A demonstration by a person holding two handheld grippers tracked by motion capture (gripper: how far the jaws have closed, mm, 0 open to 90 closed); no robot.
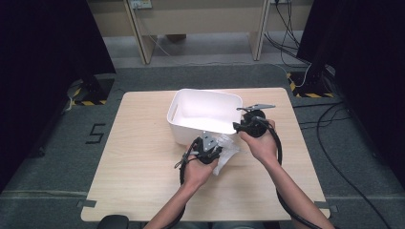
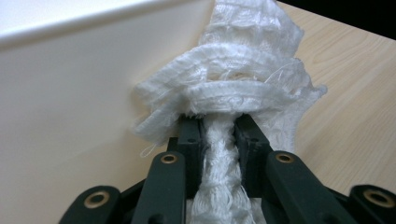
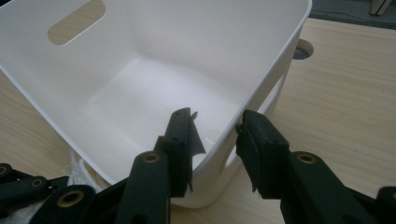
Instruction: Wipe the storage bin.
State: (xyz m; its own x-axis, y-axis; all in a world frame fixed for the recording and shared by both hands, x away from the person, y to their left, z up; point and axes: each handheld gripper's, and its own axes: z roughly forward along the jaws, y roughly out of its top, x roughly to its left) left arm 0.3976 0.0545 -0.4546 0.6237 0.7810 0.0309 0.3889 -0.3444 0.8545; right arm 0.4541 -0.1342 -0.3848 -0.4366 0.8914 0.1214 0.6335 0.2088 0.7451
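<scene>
A white plastic bin (image 1: 188, 133) with slot handles stands at the table's middle; its inside (image 3: 140, 56) holds nothing. My left gripper (image 1: 217, 151) hovers just in front of the bin's near wall (image 2: 70, 93). In the left gripper view, my left gripper (image 2: 218, 122) is shut on a bunched white mesh cloth (image 2: 243, 79), which hangs down to the table (image 1: 228, 153). My right gripper (image 1: 240, 125) is at the bin's near right corner. In the right gripper view, my right gripper (image 3: 217, 126) has one jaw inside the wall and one outside, shut on it.
The light wooden table (image 1: 138, 157) has open room left of the bin and along its front edge. Grey floor surrounds it, with cables (image 1: 329, 124) and black stands at the right. A round cable hole (image 3: 303, 49) sits in the tabletop beyond the bin.
</scene>
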